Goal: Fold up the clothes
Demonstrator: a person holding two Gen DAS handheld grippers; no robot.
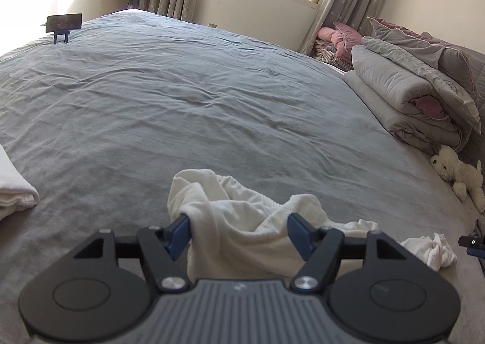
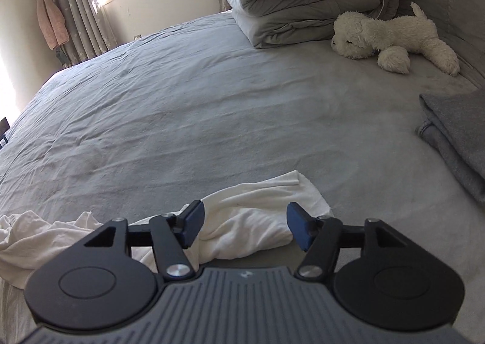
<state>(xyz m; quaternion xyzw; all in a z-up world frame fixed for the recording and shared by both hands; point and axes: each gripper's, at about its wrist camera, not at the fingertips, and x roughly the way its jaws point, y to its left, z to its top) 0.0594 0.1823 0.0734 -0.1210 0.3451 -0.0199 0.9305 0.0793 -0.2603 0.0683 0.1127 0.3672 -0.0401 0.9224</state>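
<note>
My left claw [image 1: 239, 230] stands wide, its 2 blue pads apart, and the crumpled white garment [image 1: 242, 210] lies heaped on the grey bed [image 1: 182, 86] right between and just beyond them; the left pad touches a fold but neither presses. My right claw [image 2: 244, 228] is also wide, with the garment's other end [image 2: 260, 207] lying flat between its pads. A folded white cloth [image 1: 15, 189] sits far left, and a plush dog [image 2: 394, 38] rests near the folded duvet [image 2: 303, 1].

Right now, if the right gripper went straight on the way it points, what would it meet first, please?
Most likely the crumpled white cotton garment, which lies between the open jaws of the right gripper, then the grey bedspread beneath; depth is hard to judge.
</note>
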